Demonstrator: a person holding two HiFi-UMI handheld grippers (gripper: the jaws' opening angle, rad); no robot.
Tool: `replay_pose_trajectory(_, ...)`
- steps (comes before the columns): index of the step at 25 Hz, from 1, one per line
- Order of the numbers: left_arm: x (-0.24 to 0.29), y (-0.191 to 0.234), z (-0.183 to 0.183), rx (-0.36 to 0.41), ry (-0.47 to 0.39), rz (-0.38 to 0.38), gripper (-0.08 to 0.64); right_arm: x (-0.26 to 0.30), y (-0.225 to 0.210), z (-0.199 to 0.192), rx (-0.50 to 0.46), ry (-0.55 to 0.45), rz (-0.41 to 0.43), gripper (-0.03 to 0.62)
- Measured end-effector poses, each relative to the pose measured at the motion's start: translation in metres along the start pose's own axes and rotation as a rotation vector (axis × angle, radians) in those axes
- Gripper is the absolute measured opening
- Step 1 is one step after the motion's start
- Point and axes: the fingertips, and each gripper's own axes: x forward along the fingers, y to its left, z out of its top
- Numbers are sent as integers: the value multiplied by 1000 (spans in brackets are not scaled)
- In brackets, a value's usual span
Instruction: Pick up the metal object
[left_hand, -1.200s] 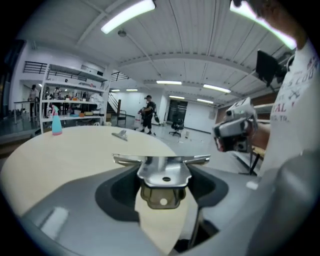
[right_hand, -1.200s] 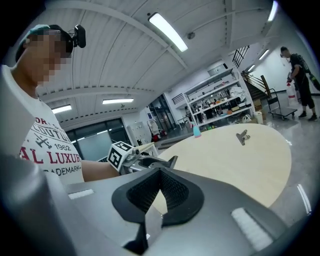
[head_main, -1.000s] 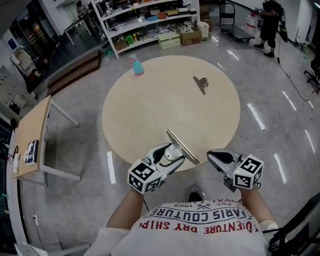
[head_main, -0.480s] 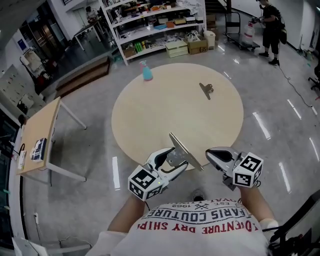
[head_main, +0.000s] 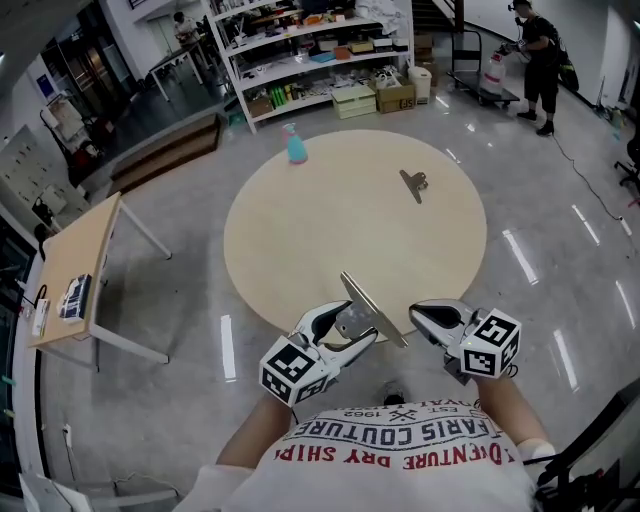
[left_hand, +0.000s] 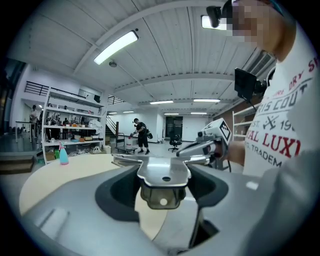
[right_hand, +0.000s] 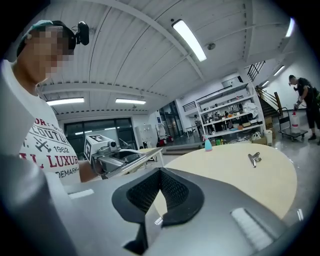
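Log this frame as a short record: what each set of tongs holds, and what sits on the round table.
left tongs: closed on a flat silver metal object, held by the table's near edge
right tongs: closed, empty, just right of the held object
round beige table: small silver metal clip towards the far right; blue spray bottle at the far edge
task status: metal object in the grip

Flat shiny metal object (head_main: 375, 312), tilted, between left gripper (head_main: 355, 323)'s jaws
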Motion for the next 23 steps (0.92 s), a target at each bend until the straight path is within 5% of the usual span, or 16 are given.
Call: replay_pose_trajectory(23,-6,-2,-2,-15,-14,20,285,-2,10,-7,-8,15,-8,0)
